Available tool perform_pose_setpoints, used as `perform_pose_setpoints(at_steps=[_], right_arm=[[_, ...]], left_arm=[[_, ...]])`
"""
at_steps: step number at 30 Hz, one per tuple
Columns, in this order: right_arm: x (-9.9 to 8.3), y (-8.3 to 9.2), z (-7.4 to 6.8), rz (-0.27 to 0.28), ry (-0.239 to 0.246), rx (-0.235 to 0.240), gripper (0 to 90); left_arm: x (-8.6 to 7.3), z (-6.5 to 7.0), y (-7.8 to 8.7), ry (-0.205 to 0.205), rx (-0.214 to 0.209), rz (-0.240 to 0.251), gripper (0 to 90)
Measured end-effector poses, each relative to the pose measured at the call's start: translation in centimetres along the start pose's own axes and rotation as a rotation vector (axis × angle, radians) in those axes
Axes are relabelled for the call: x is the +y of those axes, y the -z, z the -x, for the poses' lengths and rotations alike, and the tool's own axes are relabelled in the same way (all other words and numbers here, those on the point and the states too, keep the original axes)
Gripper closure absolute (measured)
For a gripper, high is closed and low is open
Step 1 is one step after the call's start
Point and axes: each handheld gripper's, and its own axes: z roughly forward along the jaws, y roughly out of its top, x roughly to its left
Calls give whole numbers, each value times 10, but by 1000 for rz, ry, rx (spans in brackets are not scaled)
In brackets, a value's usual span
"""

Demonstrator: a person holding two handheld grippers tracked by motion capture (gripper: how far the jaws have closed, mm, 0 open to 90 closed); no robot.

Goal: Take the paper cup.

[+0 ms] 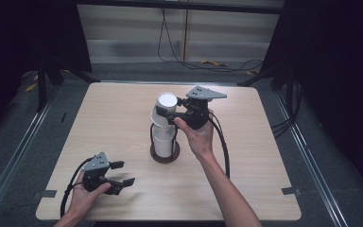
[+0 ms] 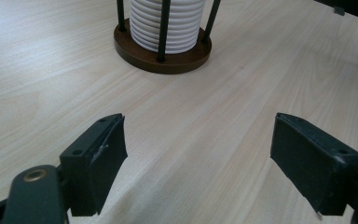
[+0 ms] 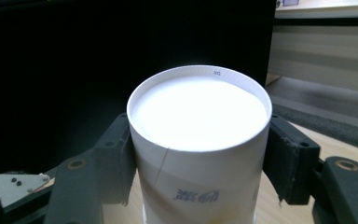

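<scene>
Top cup: a white paper cup (image 3: 198,154), upside down with its flat base up, at the head of the stack in the holder near the middle of the table; the right claw (image 1: 170,113) is clamped on its sides, one black pad on each flank.
Cup stack: white paper cups (image 2: 167,23) nested mouth-down, their rolled rims showing as a run of ribs low in the holder.
Holder: a round dark-brown wooden base (image 2: 162,58) with thin black upright rods (image 2: 163,30) around the stack.
Progress: the grip on the top cup looks made; the cup is not yet clear of the stack, as far as I can judge, so lifting it off and setting it down are left.
Cup material: thin, smooth, matt paper, a straight side seam and faint blue printing low on the wall; likely to dent under a hard squeeze.
Left claw (image 1: 122,173): jaws apart with nothing between them, held low over the near left part of the table, well apart from the holder.
Claw pads: black, blocky, flat-faced, slightly scuffed at the edges.
Table (image 1: 118,118): pale wood-grain top, square with rounded corners, smooth.
</scene>
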Motion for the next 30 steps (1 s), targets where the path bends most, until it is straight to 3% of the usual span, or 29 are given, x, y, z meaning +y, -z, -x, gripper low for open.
perform_pose_setpoints(at_steps=[5,13,16,18,21,22,27,30], right_arm=[[3,3,-1,-3,-7,-1,347],[9,18,1,39,-17,-12,354],[10,24,2,32,-9,-22,356],[9,35,2,16,-9,-36,357],[6,46,3,25,-16,-39,357],[3,58,4,23,-23,-54,359],[-4,76,7,-5,-25,-51,359],[-13,82,9,-29,-35,-42,359]], left_arm=[[0,0,0,4,4,5,179],[1,0,-3,7,-2,0,180],[3,3,-2,-12,14,17,189],[6,8,-3,-12,-6,25,199],[9,8,-5,-30,-1,21,199],[11,9,-7,-20,-5,23,199],[17,11,-11,9,-27,48,199],[21,16,-14,-22,-27,44,195]])
